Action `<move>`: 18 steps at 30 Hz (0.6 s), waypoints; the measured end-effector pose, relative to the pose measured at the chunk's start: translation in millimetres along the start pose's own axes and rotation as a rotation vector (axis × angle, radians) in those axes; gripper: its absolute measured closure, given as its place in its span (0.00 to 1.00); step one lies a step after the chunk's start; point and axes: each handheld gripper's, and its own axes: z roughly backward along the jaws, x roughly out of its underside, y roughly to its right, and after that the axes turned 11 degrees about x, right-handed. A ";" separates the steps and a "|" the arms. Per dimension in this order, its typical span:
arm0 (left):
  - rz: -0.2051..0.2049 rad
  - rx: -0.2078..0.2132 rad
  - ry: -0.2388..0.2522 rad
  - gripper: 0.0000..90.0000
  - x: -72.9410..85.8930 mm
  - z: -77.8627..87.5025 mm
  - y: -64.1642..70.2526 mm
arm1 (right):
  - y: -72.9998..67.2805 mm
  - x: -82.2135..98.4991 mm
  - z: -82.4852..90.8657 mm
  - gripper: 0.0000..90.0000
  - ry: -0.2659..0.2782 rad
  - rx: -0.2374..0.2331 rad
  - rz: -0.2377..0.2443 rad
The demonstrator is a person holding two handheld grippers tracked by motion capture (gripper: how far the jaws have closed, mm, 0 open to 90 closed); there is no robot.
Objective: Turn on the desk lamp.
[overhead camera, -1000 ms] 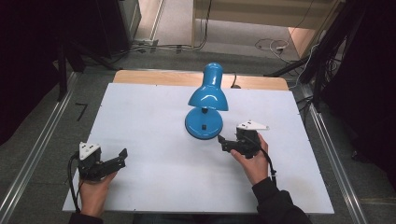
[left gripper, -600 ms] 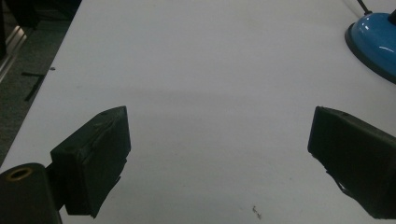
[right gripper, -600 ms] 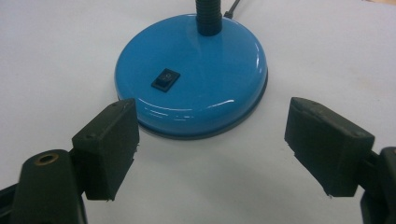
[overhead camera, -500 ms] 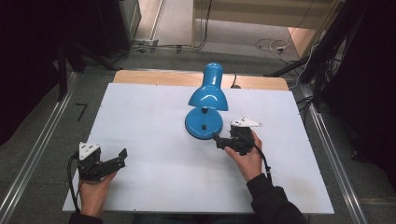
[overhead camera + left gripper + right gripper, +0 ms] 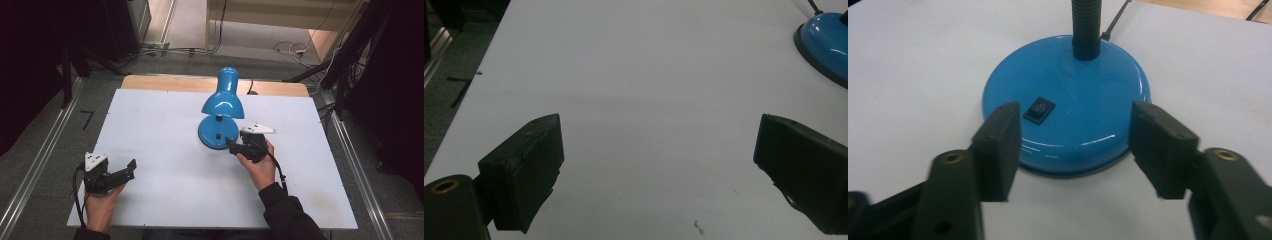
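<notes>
white table (image 5: 165,125) with open middle, left hand-held gripper (image 5: 131,167) released near front edge, right hand-held gripper (image 5: 231,144) closing, unclamped, at blue lamp base (image 5: 216,134)

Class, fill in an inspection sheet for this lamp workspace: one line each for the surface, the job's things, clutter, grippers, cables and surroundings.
Surface: white table top, bare apart from the lamp; a wooden strip shows along its far edge.
Job's things: blue desk lamp standing upright, shade tilted toward the person; black rocker switch on its round base.
Clutter: nothing seen.
Grippers: right gripper at the near edge of the base, jaws just closing and apart, nothing between the pads; left gripper open over bare table, away from the lamp.
Cables: lamp cord runs off behind the base; loose cables on the floor beyond.
Surroundings: grey floor, dark equipment at the right side.
</notes>
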 end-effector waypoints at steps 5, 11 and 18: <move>0.002 0.001 -0.001 0.07 0.0 0.0 -0.6 | -4.4 -0.9 -4.8 0.65 0.020 0.002 0.003; 0.002 -0.001 0.002 0.07 0.0 0.5 -0.5 | -9.4 -2.2 -13.2 0.89 0.031 0.000 -0.005; 0.006 -0.001 0.004 0.07 0.2 0.6 -1.3 | -14.7 -3.6 -21.1 0.97 0.039 0.008 -0.004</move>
